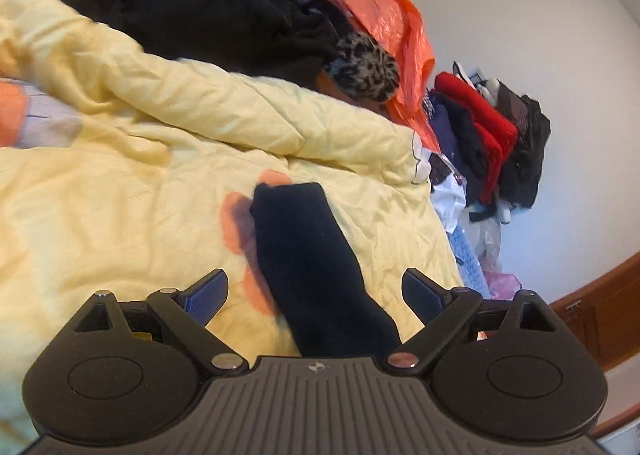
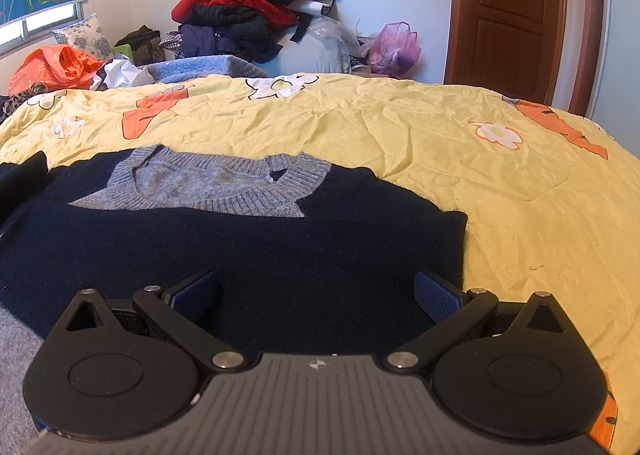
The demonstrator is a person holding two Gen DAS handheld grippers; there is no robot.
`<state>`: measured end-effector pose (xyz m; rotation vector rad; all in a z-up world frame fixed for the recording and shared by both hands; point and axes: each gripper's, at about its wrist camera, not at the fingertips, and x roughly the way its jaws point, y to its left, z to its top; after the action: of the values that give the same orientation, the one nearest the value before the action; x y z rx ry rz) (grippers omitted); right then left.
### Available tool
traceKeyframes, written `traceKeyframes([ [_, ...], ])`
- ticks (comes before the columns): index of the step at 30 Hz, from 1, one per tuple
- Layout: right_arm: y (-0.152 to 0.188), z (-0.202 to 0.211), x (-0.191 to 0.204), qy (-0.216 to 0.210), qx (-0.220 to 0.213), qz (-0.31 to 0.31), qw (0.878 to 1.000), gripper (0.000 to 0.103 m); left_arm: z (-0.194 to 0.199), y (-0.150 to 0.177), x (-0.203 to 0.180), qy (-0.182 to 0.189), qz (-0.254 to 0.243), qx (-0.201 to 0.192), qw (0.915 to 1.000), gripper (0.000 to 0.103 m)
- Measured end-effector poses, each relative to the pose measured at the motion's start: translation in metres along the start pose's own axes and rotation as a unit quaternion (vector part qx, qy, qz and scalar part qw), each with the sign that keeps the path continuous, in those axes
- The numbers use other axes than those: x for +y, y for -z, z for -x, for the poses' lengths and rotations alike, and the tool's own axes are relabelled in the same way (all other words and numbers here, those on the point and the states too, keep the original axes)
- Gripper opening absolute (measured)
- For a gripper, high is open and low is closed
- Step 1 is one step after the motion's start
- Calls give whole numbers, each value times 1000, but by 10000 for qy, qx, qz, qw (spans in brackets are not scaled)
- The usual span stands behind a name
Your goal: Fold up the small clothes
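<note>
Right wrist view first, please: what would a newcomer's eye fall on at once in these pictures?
The navy sweater with its grey collar, spread flat on the yellow quilt just ahead of the open right hand-held gripper. Behind the bed, a heap of clothes topped with red knitwear rises against the white wall. In the left wrist view, one dark sleeve runs out from between the open left hand-held gripper fingers.

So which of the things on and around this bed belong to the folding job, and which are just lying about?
Job:
navy sweater
its sleeve
left claw, open
right claw, open

Lying about:
quilt
clothes heap
orange bag
pink bag
leopard pompom
</note>
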<state>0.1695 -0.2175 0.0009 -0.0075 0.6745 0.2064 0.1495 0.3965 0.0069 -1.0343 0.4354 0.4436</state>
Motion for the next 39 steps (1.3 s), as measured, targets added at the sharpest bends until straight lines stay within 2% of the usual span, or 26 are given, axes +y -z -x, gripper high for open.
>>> traceKeyframes([
  [2,0,0,0,-2,-2,-4,10000,103,-10,0,-3,59,-118,39,9999,74],
  [4,0,0,0,-5,-3,-5,10000,103,-23,1,-5,-44,-240,159,9996,37],
  [7,0,0,0,-15,-10,-33,10000,103,-38,5,-10,-351,-589,113,9976,17],
  [9,0,0,0,-18,-10,-33,10000,103,-42,7,-15,-563,-859,39,9947,9],
  [13,0,0,-1,-40,-23,-71,10000,103,-33,15,-34,-920,-1359,-194,9862,4],
  [15,0,1,-1,-51,-32,-92,9999,103,-18,28,-61,-1098,-1983,-490,9727,4],
  [17,0,1,-1,-51,-34,-94,9999,103,4,51,-100,-948,-2775,-863,9521,4],
  [18,0,1,-1,-56,-36,-99,9999,103,18,70,-121,-773,-3203,-1027,9385,4],
  [19,0,1,-2,-64,-44,-114,9999,103,31,94,-142,-561,-3677,-1139,9212,4],
  [20,0,1,-2,-75,-50,-128,9999,103,44,123,-164,-312,-4207,-1213,8985,4],
  [22,0,2,-2,-92,-62,-153,9998,103,71,193,-194,286,-5240,-1190,8429,4],
  [24,0,2,-2,-100,-68,-166,9998,103,90,264,-206,924,-5963,-709,7943,4],
  [25,0,2,-3,-108,-71,-175,9998,103,95,295,-205,1151,-6166,-379,7779,4],
  [27,0,2,-4,-129,-82,-202,9997,103,95,345,-195,1336,-6393,215,7569,4],
  [28,0,2,-4,-141,-88,-220,9996,103,92,363,-189,1309,-6469,409,7501,4],
  [30,0,2,-5,-156,-94,-240,9995,103,85,378,-177,1208,-6463,624,7509,4],
  [31,0,2,-5,-158,-94,-242,9995,103,83,380,-173,1181,-6508,699,7468,5],
  [33,1,2,-5,-167,-98,-250,9995,103,91,382,-171,1206,-6758,582,7248,10],
  [34,1,3,-5,-175,-102,-260,9995,103,97,382,-170,1241,-6894,622,7110,21],
  [35,1,3,-6,-188,-108,-276,9994,103,104,382,-168,1269,-6974,615,7027,27],
  [36,1,3,-6,-203,-115,-293,9993,103,111,378,-164,1282,-6977,547,7027,53],
  [37,1,3,-7,-212,-121,-306,9992,103,122,373,-158,1301,-6898,431,7109,83],
  [38,1,3,-6,-215,-123,-310,9992,103,134,370,-155,1358,-6756,302,7241,93],
  [39,0,3,-6,-213,-123,-307,9992,103,144,363,-147,1461,-6579,241,7384,96],
])
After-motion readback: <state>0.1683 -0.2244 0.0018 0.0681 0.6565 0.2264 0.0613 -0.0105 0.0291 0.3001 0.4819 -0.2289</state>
